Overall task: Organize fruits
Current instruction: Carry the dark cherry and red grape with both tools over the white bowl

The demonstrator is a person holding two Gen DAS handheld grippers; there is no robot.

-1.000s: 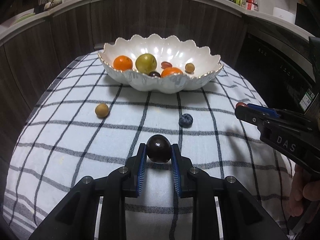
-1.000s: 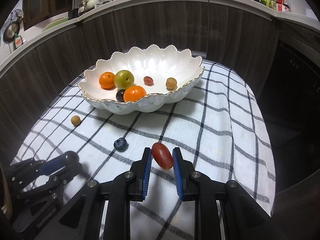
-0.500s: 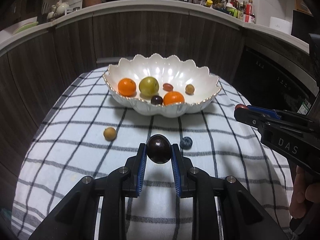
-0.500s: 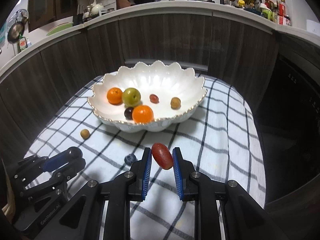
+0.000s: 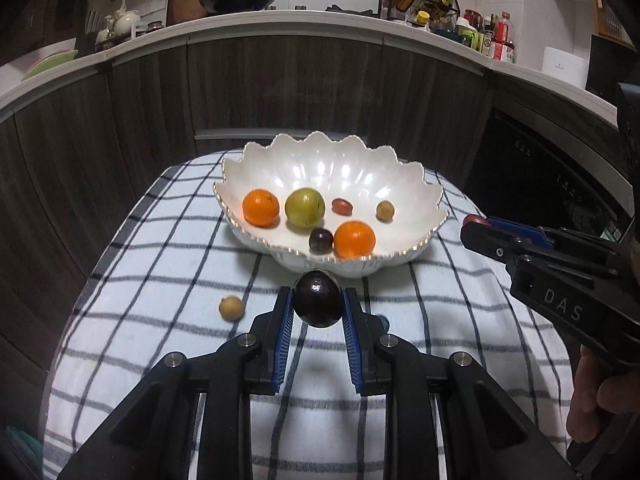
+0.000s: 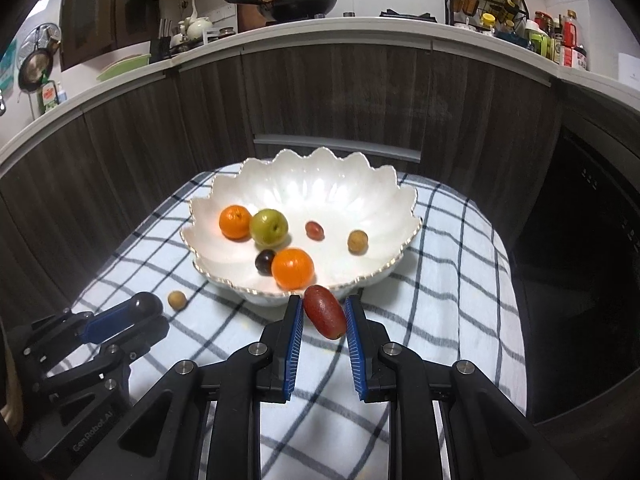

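Observation:
A white scalloped bowl (image 5: 408,184) (image 6: 384,196) stands at the far side of the checked cloth and holds two oranges, a green fruit and several small fruits. My left gripper (image 5: 317,300) is shut on a dark round plum (image 5: 317,298), held above the cloth in front of the bowl. My right gripper (image 6: 320,310) is shut on a red oblong grape (image 6: 325,312), also raised before the bowl's near rim. A small tan fruit (image 5: 231,308) (image 6: 176,300) lies on the cloth to the left. A blueberry (image 5: 385,322) peeks from behind my left gripper's right finger.
The checked cloth (image 5: 140,280) covers a small table that drops off on all sides. Dark wood cabinets (image 6: 120,140) curve round behind it, with a dark appliance front (image 6: 580,220) at the right. The counter above holds a wok, bottles and dishes.
Both grippers have risen with their fruits and tilted forward, so the bowl sits lower and closer in both views. The blueberry has slipped mostly behind my left gripper.

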